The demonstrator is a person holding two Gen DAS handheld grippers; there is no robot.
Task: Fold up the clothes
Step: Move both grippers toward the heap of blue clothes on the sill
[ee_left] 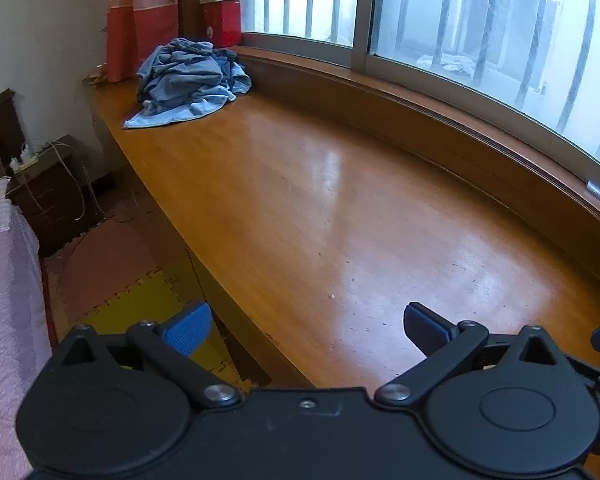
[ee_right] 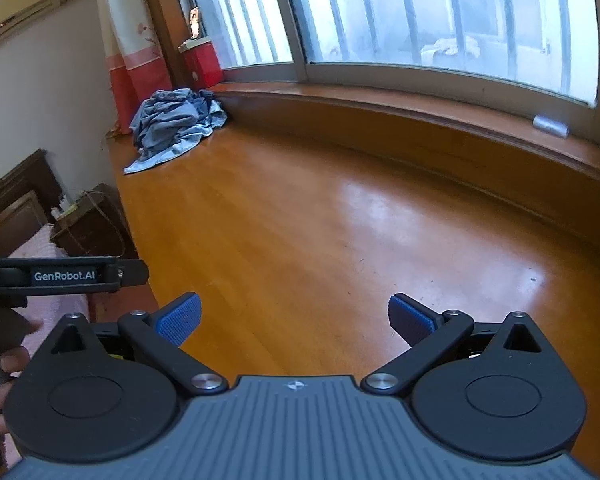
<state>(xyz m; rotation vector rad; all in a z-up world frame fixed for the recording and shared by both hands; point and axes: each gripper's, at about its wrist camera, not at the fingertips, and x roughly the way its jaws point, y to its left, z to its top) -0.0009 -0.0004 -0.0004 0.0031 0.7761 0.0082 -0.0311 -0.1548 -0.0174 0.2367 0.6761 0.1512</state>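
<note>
Claws left (ee_left: 308, 326) and right (ee_right: 295, 318) gape empty; only right view shows a hand (ee_right: 0, 380).

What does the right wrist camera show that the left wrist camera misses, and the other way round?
Only the right wrist view shows the left gripper's body with its GenRobot.AI label and the fingers of the hand holding it. Only the left wrist view shows the yellow foam floor mat and the pink bedspread in full. Both show the crumpled blue clothes at the far end of the wooden ledge, the red box, the barred window, and each camera's own gripper open, left gripper, right gripper.
</note>
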